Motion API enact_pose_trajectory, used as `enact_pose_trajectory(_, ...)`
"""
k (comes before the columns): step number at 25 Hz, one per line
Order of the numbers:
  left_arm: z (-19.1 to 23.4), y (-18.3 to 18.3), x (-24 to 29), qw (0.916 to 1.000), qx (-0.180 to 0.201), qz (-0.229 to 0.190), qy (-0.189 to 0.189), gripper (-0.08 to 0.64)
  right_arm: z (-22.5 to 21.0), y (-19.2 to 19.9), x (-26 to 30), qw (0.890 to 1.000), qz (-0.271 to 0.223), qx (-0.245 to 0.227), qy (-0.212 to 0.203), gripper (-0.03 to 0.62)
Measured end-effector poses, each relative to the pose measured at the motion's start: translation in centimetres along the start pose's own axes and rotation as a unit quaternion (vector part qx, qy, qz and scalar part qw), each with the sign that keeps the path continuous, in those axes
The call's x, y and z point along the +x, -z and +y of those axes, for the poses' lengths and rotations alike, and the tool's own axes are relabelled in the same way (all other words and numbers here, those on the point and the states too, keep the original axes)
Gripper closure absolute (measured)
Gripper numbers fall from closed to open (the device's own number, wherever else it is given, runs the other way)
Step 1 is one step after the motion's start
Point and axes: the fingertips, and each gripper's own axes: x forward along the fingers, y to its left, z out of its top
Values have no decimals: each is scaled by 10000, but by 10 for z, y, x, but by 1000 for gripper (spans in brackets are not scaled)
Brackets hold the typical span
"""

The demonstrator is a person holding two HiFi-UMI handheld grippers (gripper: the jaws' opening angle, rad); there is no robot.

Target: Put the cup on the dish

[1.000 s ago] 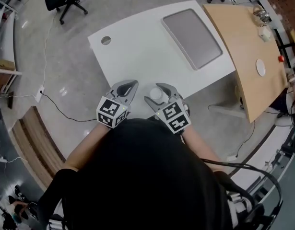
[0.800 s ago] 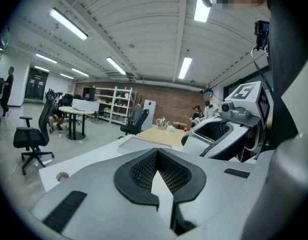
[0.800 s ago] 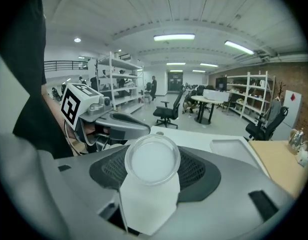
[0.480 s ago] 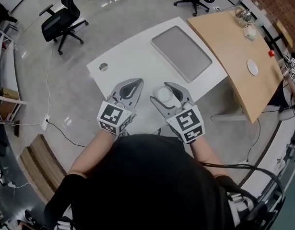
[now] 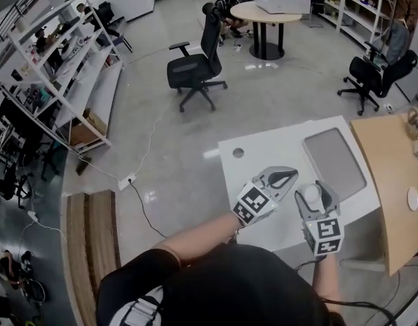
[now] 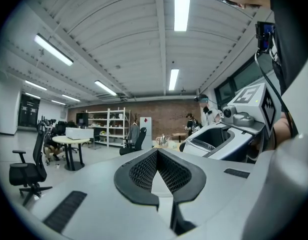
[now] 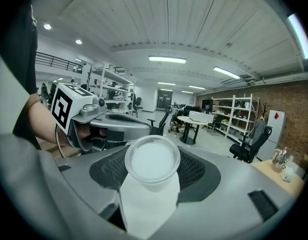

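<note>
In the head view my right gripper (image 5: 312, 194) is shut on a small white cup (image 5: 309, 196) and holds it over the near part of the white table (image 5: 263, 155). The right gripper view shows the cup (image 7: 152, 160) mouth-on, clamped between the dark pads. My left gripper (image 5: 289, 176) hovers just left of it with its jaws together and nothing in them; in the left gripper view its pads (image 6: 143, 170) meet at the tips. A small white dish (image 5: 413, 198) lies on the wooden table (image 5: 392, 168) at the far right.
A grey rectangular tray (image 5: 334, 161) lies on the white table beyond the grippers. A black office chair (image 5: 195, 66) and a round table (image 5: 270, 9) stand on the floor behind. Shelving (image 5: 52, 66) lines the left side. A cable (image 5: 144, 202) runs across the floor.
The head view has swung up and left, so the room shows and the grippers sit lower right. The right gripper still holds the cup; both grippers have risen to point level.
</note>
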Motion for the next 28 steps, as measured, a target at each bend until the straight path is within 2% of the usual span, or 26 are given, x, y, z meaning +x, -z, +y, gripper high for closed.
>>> enact_pose_trajectory(7,28,-8,-4,9993,107,46,-356,555,-5,-24,22,9995,-243,-183,-94,336)
enact_pose_trajectory(18,34,-26,35,9990,280,-50,-343,555,-36,-32,27,9996,-269,-122,24,336)
enact_pose_trajectory(28,52,-14,63,9991,225,51,-343,555,-68,-24,56,9993,-263,125,242,336)
